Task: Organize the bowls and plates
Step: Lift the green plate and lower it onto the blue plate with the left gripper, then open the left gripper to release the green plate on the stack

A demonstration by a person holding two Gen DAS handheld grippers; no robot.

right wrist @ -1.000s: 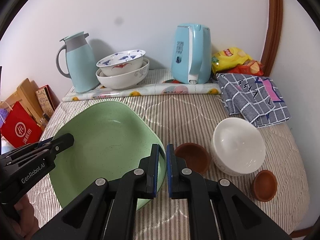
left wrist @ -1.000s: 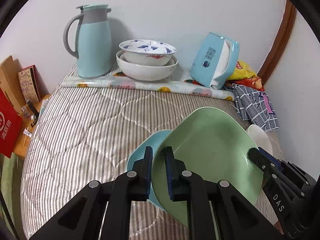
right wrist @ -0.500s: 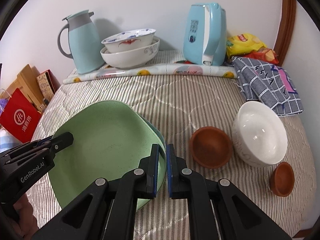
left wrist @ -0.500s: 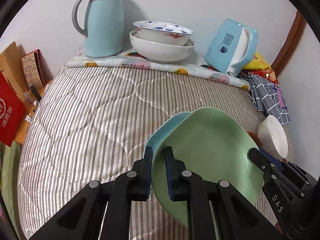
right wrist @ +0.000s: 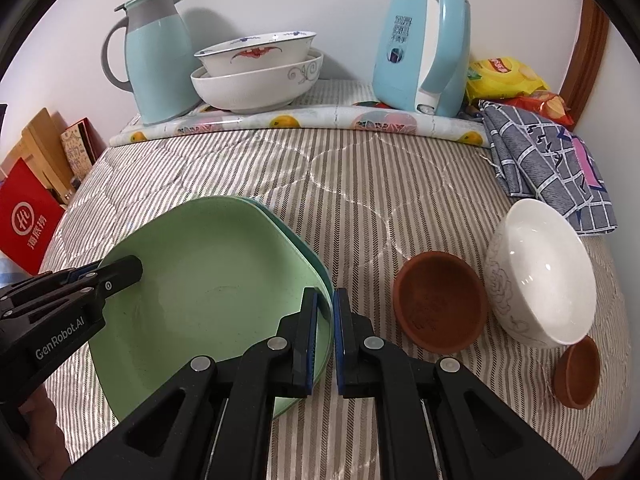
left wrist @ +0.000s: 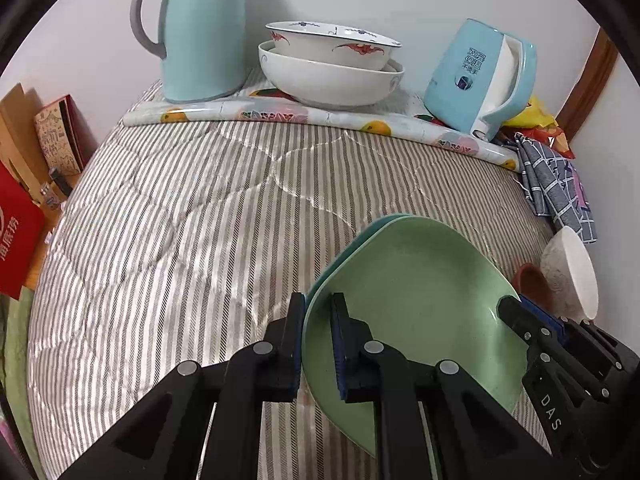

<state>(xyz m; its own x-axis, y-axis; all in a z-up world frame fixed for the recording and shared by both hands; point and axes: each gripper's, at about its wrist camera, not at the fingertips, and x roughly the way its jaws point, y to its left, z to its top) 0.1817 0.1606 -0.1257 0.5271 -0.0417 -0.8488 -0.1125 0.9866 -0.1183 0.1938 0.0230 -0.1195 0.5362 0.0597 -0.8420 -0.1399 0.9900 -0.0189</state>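
**What the views hide**

The teal plate (right wrist: 310, 254) shows only as a rim at two o'clock of the green plate (right wrist: 208, 280) covering it. The jug (left wrist: 200, 28) loses its lid at twelve o'clock. The red bag (left wrist: 16, 232) is cut at nine o'clock.

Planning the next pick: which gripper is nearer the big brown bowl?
Right. The right gripper sits just beside the brown bowl; the left gripper is across the green plate from it.

Both tools (right wrist: 325, 332) clamp the green plate (right wrist: 208, 280).
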